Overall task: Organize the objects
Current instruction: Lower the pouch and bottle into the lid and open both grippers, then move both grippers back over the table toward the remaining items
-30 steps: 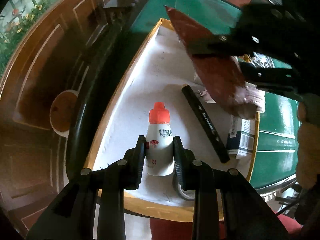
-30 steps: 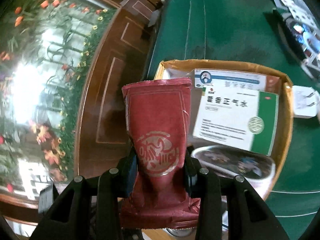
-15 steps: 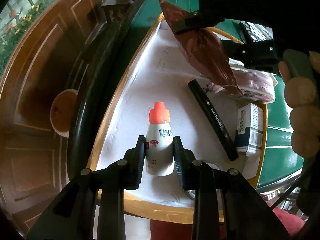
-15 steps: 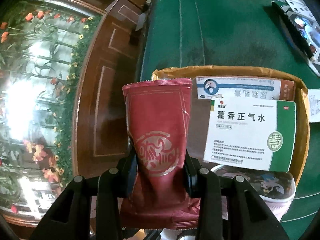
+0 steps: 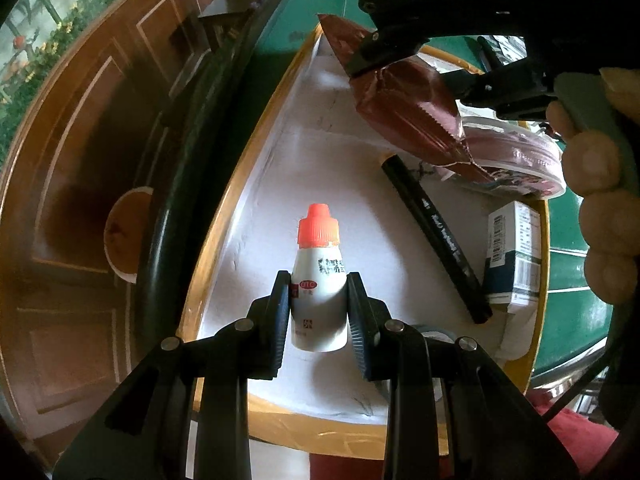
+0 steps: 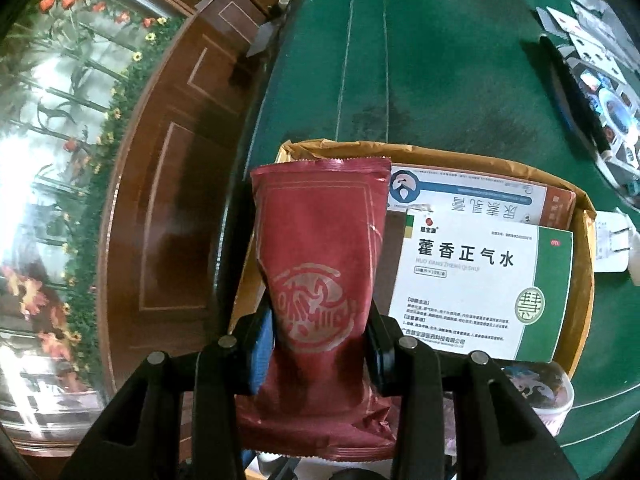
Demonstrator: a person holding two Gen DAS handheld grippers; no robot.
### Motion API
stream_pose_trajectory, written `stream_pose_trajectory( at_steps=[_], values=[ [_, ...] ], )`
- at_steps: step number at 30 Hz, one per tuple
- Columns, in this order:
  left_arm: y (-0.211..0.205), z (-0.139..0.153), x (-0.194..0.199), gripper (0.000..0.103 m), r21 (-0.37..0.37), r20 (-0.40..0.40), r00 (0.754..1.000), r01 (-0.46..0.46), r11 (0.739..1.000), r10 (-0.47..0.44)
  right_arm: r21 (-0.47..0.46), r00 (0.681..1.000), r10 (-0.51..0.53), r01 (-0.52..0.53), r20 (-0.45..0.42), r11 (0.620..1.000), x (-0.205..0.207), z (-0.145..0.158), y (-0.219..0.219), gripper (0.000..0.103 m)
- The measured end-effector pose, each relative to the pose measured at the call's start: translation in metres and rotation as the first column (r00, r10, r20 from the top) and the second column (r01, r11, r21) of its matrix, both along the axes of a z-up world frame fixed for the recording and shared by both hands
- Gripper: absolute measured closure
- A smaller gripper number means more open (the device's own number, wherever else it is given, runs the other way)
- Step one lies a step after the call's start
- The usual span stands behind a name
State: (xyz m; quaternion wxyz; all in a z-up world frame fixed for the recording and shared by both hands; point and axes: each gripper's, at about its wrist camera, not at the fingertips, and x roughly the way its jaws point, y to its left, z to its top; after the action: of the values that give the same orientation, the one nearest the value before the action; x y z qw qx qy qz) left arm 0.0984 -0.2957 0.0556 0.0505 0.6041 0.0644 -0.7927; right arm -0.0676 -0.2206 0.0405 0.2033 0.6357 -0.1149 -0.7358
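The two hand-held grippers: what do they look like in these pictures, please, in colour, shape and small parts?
The left hand-held gripper is matte black, with two angular arms, round silver rivets and ribbed black pads. The right hand-held gripper has the same black frame and silver rivets; one of its pads looks bluish. In the left wrist view its grip is pale green, with bare fingers around it and a thin black cable below. No sleeve is visible.

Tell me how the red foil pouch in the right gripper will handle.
Red foil pouch: probably floppy, since it pinches into a waist where the right gripper squeezes it. Likely light; the creased tail hangs unsupported. Glossy foil may slip.
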Motion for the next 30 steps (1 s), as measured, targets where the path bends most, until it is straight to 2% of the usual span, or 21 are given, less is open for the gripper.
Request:
stream_pose_trajectory(
  at_steps=[4, 7, 17, 22, 24, 25, 28, 30],
  values=[
    [-0.004, -0.009, -0.002, 0.076, 0.026, 0.002, 1.000, -0.011, 1.000, 0.011, 0.059, 1.000, 0.002, -0.002, -0.001, 0.998, 0.001, -0.007, -0.003, 0.064],
    [-0.007, -0.015, -0.003, 0.076, 0.045, 0.001, 1.000, -0.018, 0.999, 0.018, 0.094, 0.999, 0.015, -0.012, -0.034, 0.995, 0.003, -0.005, -0.006, 0.064],
    [-0.020, -0.020, -0.015, 0.076, 0.104, -0.025, 0.999, -0.029, 0.994, 0.032, 0.110, 0.999, -0.010, 0.013, -0.036, 0.994, 0.005, -0.004, -0.009, 0.061],
    [-0.030, -0.022, -0.030, 0.076, 0.124, -0.017, 0.999, -0.040, 0.991, 0.042, 0.094, 0.999, -0.039, 0.041, -0.023, 0.995, 0.004, -0.004, -0.004, 0.051],
    [-0.034, -0.022, -0.034, 0.076, 0.131, -0.025, 0.999, -0.042, 0.991, 0.046, 0.072, 0.999, -0.047, 0.048, -0.017, 0.996, 0.004, -0.002, 0.001, 0.040],
    [-0.031, -0.021, -0.033, 0.076, 0.133, -0.025, 0.999, -0.041, 0.990, 0.045, 0.063, 0.999, -0.051, 0.052, -0.017, 0.997, 0.004, -0.001, 0.004, 0.039],
    [-0.027, -0.021, -0.037, 0.065, 0.138, -0.032, 0.999, -0.033, 0.990, 0.038, -0.004, 0.998, -0.055, 0.055, -0.006, 0.998, 0.006, 0.005, 0.013, 0.038],
    [-0.025, -0.018, -0.035, 0.040, 0.138, -0.046, 0.998, -0.032, 0.990, 0.039, -0.039, 0.999, -0.044, 0.044, -0.003, 0.998, 0.009, 0.011, 0.021, 0.034]
  ],
)
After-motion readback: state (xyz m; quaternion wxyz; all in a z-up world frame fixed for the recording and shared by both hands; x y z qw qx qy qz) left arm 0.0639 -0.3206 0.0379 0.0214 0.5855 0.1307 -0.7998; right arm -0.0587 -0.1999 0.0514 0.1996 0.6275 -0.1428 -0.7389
